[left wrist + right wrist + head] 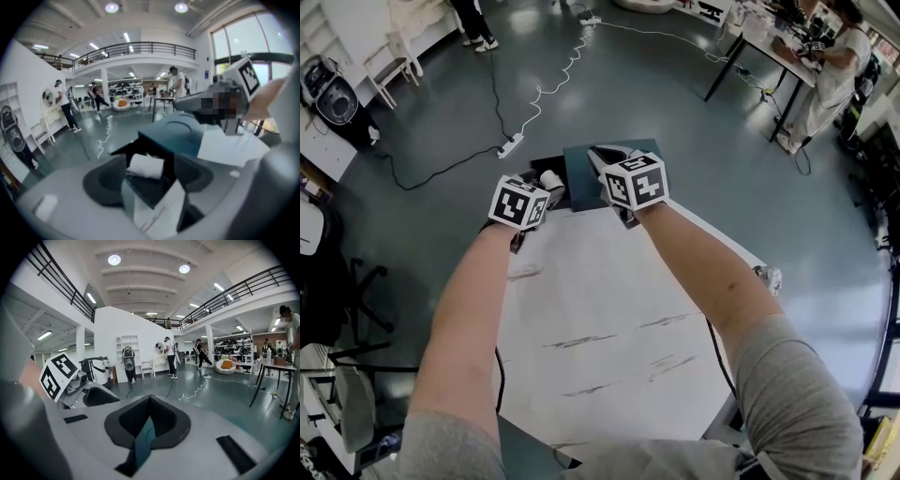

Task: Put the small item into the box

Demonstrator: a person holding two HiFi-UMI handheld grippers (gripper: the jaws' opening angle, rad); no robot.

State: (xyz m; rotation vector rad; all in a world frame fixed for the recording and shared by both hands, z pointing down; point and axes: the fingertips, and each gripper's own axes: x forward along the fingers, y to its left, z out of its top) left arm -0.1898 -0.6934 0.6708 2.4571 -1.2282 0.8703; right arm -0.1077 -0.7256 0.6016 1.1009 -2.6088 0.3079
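At the far end of the white table [609,309] stands a black box [542,165] with a teal lid [581,171]. My right gripper [607,161] is shut on the lid's edge and holds it up; in the right gripper view the thin teal lid [143,441] runs between the closed pads of the right gripper [147,427]. My left gripper [546,187] is at the box's open top. In the left gripper view a small white roll [146,166] lies between the spread jaws of the left gripper [147,180], over the box's dark inside [152,190]. A gap shows beside the roll's right end.
A power strip [511,145] with a white cable lies on the floor beyond the table. A person sits at a desk [834,66] at the top right. A chair [347,309] stands to the left. A clear object [766,277] sits at the table's right edge.
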